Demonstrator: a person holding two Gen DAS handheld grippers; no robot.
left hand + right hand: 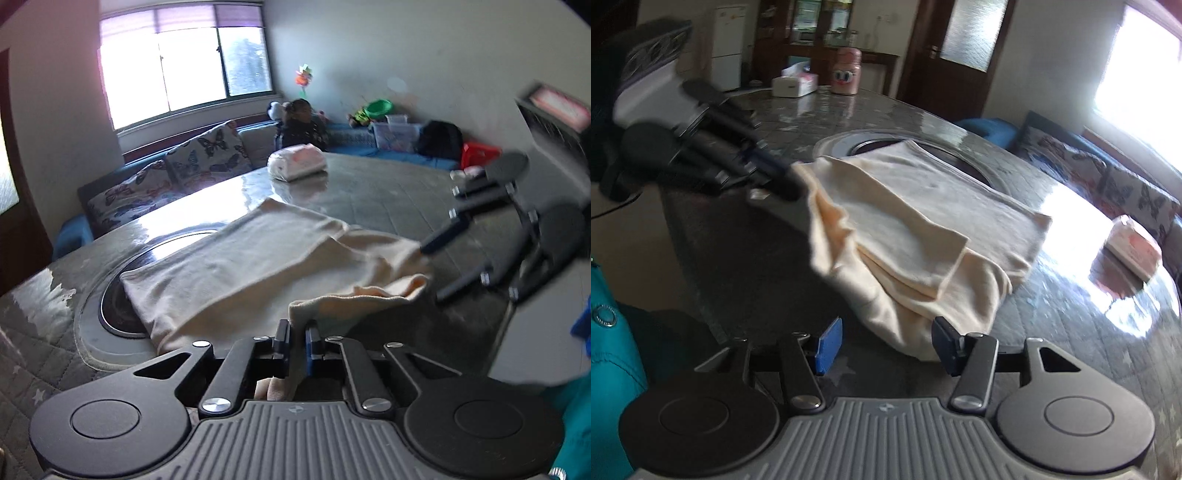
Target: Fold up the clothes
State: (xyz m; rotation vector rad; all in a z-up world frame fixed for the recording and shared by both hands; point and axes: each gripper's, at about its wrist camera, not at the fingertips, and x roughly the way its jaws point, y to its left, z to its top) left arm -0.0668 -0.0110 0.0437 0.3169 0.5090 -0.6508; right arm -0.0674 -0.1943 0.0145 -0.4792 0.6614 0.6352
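Cream garment (923, 221) half-folded on the bench (1071, 332).
Left gripper (296, 334) pinches its near edge; right gripper (886, 345) jaws stand apart, seemingly touching no cloth.

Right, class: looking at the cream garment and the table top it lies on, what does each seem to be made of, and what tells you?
Cream garment: likely a soft knit cotton or similar fabric, matte; it drapes and creases in limp folds. Table top: hard and glossy, possibly glass or polished stone over a grey quilted pattern; it mirrors the window glare sharply.
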